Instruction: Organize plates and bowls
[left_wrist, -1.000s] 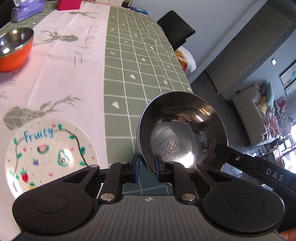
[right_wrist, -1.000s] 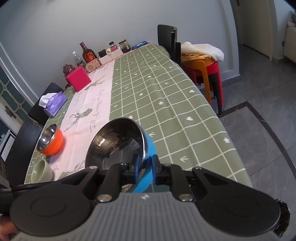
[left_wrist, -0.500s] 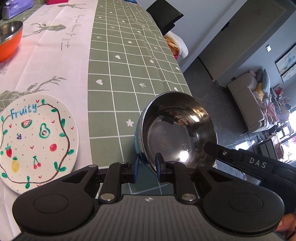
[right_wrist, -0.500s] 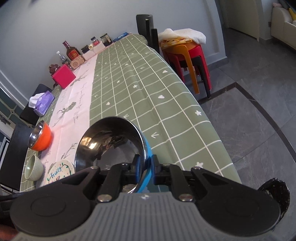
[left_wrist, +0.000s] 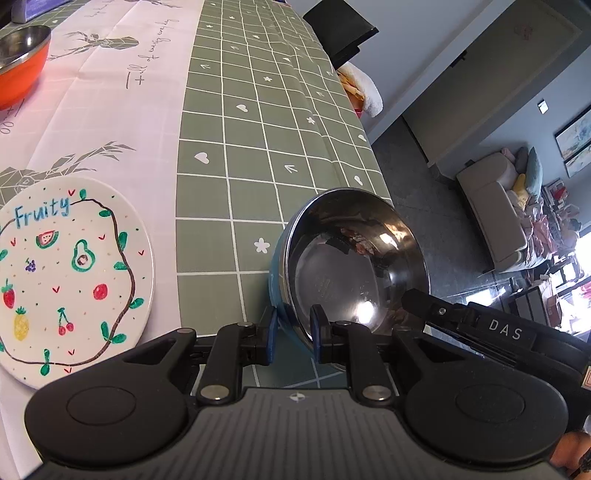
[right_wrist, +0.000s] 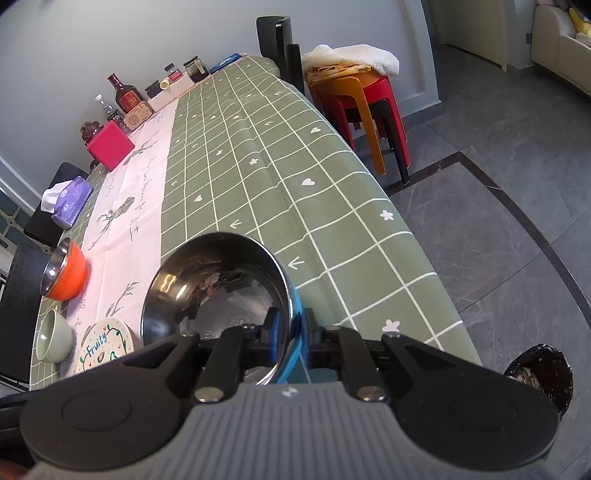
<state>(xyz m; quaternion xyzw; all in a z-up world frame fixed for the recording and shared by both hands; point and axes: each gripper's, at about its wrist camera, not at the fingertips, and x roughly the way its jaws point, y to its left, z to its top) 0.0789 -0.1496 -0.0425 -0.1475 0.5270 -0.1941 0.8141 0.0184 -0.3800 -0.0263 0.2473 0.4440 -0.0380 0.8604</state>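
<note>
Held item: I have a steel bowl with a blue outside tilted on its side above the near end of the table.
My right gripper: its two pads are pinched together on the bowl's rim, one inside the bowl and one on the blue wall.
My left gripper: its pads straddle the opposite rim of the same bowl. There is a slight gap on the outer side, so I cannot tell whether they truly press on it.
Done so far: as far as I can judge, nothing is stacked or grouped yet. Every dish sits alone.
Left to do: the fruit-pattern plate lies flat just left of my left gripper. The orange bowl sits farther ahead and to the left. A pale green cup stands left of the plate. I judge the blue bowl needs setting down or nesting, probably with the orange bowl, and the other dishes gathering.
Change from a second ago, left view: the plate now shows almost whole and closer, where before it was partly cut off by my gripper. The bowl looks more tipped, with more blue wall showing.
Change from a second ago, right view: the plate has come into view at lower left, and the cup and orange bowl sit nearer the left edge. My grip on the rim looks the same.
</note>
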